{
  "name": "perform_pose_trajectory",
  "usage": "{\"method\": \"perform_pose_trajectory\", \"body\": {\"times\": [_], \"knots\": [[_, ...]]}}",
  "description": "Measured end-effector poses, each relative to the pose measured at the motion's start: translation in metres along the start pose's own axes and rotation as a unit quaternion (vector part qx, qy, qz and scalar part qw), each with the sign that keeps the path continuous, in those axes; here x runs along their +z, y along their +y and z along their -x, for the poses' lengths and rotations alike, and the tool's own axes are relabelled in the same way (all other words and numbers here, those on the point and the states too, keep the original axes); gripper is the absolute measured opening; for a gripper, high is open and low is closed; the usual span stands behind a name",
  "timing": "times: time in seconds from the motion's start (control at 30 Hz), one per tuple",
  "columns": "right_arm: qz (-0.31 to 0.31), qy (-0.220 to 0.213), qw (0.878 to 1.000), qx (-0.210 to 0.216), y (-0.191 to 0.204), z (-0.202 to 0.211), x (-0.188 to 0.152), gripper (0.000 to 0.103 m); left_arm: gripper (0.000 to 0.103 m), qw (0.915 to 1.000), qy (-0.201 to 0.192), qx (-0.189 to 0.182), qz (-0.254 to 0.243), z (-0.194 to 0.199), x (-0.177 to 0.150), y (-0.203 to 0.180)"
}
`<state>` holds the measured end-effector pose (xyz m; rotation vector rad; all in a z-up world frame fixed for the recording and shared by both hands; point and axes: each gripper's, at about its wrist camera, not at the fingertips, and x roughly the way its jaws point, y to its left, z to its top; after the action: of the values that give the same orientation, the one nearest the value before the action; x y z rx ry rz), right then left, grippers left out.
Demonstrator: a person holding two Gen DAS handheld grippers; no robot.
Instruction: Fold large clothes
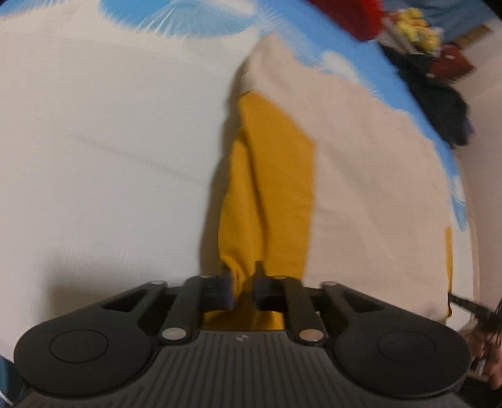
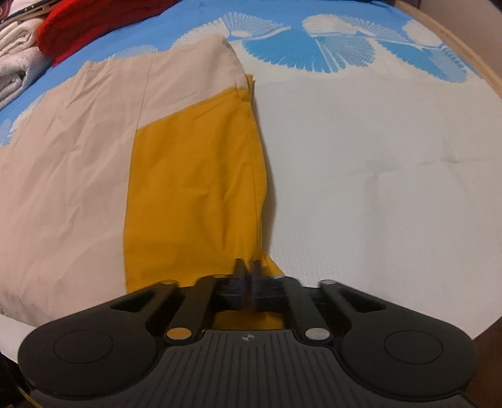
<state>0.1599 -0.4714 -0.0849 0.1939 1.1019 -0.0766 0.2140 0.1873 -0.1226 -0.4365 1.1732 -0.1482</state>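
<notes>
Beige-and-mustard garment (image 2: 188,175) lies spread on the blue-white bedsheet (image 2: 376,157). Left gripper (image 1: 243,279) nearly closed, pinching the mustard edge; right gripper (image 2: 248,270) fully closed on the same hem. Risk: thin pinch slips w/ a fast pull, fold goes crooked. Left view blurred; near hem hidden under both grippers.

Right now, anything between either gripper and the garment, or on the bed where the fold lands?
Nothing visible. Both left gripper and right gripper are shut on the yellow cloth. The white bed sheet beside it looks bare; the red pile sits far off.
</notes>
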Motion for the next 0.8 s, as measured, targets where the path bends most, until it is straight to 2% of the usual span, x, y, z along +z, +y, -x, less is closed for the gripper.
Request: {"method": "perform_pose_trajectory", "body": {"times": [0.03, 0.13, 0.2, 0.3, 0.33, 0.37, 0.4, 0.47, 0.53, 0.6, 0.63, 0.67, 0.7, 0.77, 0.8], "knots": [[-0.020, -0.019, 1.000, -0.001, -0.003, 0.011, 0.001, 0.000, 0.007, 0.9997, -0.019, -0.009, -0.008, 0.011, -0.001, -0.003], [-0.095, -0.067, 0.993, 0.026, -0.017, 0.046, -0.003, 0.000, 0.006, 0.9952, -0.082, -0.051, 0.011, 0.052, -0.013, 0.003], [-0.090, -0.067, 0.994, 0.016, -0.014, 0.055, -0.015, 0.000, 0.006, 0.9945, -0.089, -0.055, 0.002, 0.066, -0.023, 0.005], [-0.092, -0.018, 0.996, 0.001, -0.014, 0.038, -0.028, 0.000, 0.009, 0.9990, -0.035, -0.022, -0.016, 0.051, -0.033, 0.008], [-0.090, -0.003, 0.996, -0.006, -0.015, 0.032, -0.031, 0.000, 0.017, 0.9996, -0.022, -0.005, -0.019, 0.045, -0.034, 0.010], [-0.088, 0.005, 0.996, -0.023, -0.015, 0.026, -0.032, 0.002, 0.027, 0.9994, -0.018, 0.019, -0.022, 0.041, -0.034, 0.010], [-0.090, -0.001, 0.995, -0.046, -0.015, 0.025, -0.031, 0.012, 0.030, 0.9988, -0.025, 0.037, -0.023, 0.041, -0.034, 0.011], [-0.097, -0.040, 0.992, -0.072, -0.014, 0.034, -0.028, 0.019, 0.031, 0.9976, -0.058, 0.028, -0.026, 0.051, -0.030, 0.006], [-0.087, -0.081, 0.992, -0.034, -0.009, 0.045, -0.024, 0.019, 0.031, 0.9956, -0.085, -0.004, -0.040, 0.058, -0.028, -0.006], [-0.056, -0.090, 0.994, 0.026, 0.003, 0.046, -0.024, 0.019, 0.031, 0.9945, -0.065, -0.049, -0.065, 0.048, -0.028, -0.023], [-0.034, -0.080, 0.995, 0.045, 0.010, 0.041, -0.024, 0.019, 0.034, 0.9940, -0.043, -0.052, -0.086, 0.038, -0.028, -0.033], [-0.009, -0.058, 0.997, 0.050, 0.019, 0.032, -0.026, 0.019, 0.041, 0.9931, -0.019, -0.039, -0.109, 0.026, -0.031, -0.041], [0.015, -0.018, 0.999, 0.037, 0.025, 0.017, -0.029, 0.020, 0.046, 0.9916, 0.010, -0.014, -0.128, 0.011, -0.035, -0.048], [0.047, 0.066, 0.997, -0.019, 0.030, -0.013, -0.039, 0.020, 0.046, 0.9861, 0.060, 0.041, -0.149, -0.015, -0.039, -0.051], [0.055, 0.074, 0.995, -0.030, 0.030, -0.018, -0.041, 0.020, 0.046, 0.9871, 0.068, 0.041, -0.139, -0.017, -0.037, -0.049]]}}
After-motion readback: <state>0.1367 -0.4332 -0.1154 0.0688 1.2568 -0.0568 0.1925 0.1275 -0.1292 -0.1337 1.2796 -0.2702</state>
